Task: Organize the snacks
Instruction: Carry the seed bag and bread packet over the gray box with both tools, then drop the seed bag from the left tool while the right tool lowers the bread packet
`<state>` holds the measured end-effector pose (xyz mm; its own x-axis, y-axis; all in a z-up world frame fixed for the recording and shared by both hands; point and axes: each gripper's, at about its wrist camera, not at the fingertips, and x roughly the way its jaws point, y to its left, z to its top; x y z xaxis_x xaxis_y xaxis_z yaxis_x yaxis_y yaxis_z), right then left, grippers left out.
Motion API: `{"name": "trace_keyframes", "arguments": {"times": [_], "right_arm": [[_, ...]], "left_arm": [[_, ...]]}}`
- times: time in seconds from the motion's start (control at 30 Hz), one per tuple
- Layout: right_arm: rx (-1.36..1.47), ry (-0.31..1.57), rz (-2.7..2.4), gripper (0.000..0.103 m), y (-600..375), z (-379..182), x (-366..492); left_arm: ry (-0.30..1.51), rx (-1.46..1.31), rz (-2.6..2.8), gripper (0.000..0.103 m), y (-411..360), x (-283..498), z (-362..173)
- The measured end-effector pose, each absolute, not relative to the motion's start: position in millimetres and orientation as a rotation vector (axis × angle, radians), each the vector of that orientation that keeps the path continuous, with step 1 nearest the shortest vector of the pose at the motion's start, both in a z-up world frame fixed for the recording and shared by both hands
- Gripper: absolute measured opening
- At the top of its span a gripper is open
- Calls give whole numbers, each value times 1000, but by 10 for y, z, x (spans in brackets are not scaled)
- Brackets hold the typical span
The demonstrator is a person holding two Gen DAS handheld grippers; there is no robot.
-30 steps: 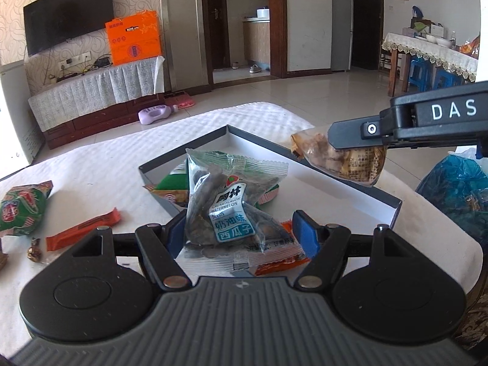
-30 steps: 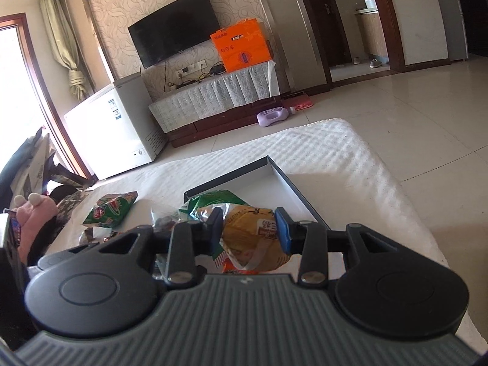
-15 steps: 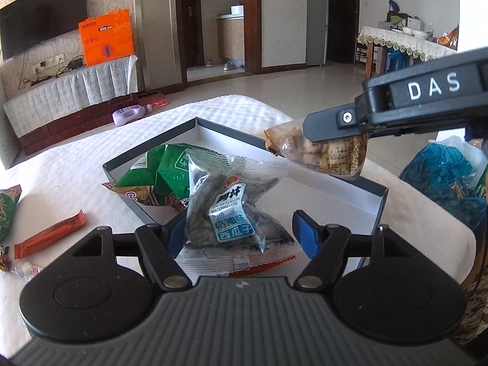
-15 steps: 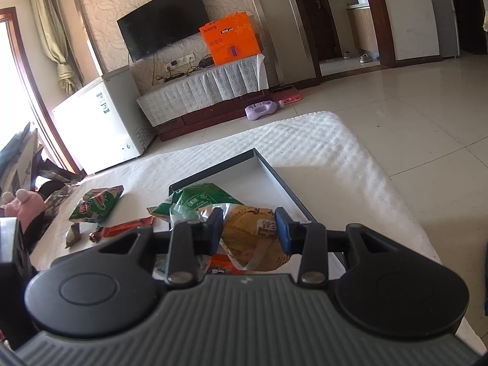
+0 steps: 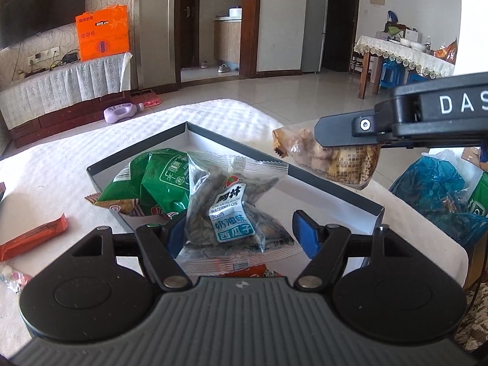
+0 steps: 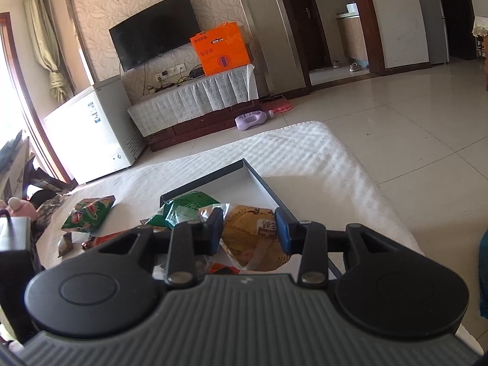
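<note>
A clear packet of watermelon seeds (image 5: 225, 210) with a blue and white label hangs between my left gripper's (image 5: 241, 231) blue pads, which are shut on it, over the near part of a shallow grey-rimmed box (image 5: 335, 189). Green snack packets (image 5: 152, 180) lie in the box's left corner. My right gripper (image 6: 248, 233) is shut on a yellow-brown snack packet (image 6: 256, 235). In the left wrist view that packet (image 5: 332, 161) hangs just above the box's right rim. The right wrist view shows the box (image 6: 265, 183) and the green packets (image 6: 186, 207) beyond the pads.
An orange bar (image 5: 33, 241) and a small wrapped candy (image 5: 12, 274) lie on the white cloth left of the box. A green packet (image 6: 88, 213) lies farther left. A blue plastic bag (image 5: 433, 189) sits past the table's right edge.
My left gripper has come forward and down over the box with the seed packet still in it. The right gripper has stayed in place with its packet.
</note>
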<state>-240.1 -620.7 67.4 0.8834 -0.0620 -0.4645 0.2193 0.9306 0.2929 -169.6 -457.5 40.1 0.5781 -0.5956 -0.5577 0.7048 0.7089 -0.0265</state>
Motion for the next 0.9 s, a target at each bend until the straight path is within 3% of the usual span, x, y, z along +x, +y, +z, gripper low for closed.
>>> {"name": "trace_keyframes", "arguments": {"times": [0.9], "right_arm": [[357,517,-113,40,-6163,587,-2348]], "left_arm": [[557,308,-846,79,-4830,-1768,43]]}}
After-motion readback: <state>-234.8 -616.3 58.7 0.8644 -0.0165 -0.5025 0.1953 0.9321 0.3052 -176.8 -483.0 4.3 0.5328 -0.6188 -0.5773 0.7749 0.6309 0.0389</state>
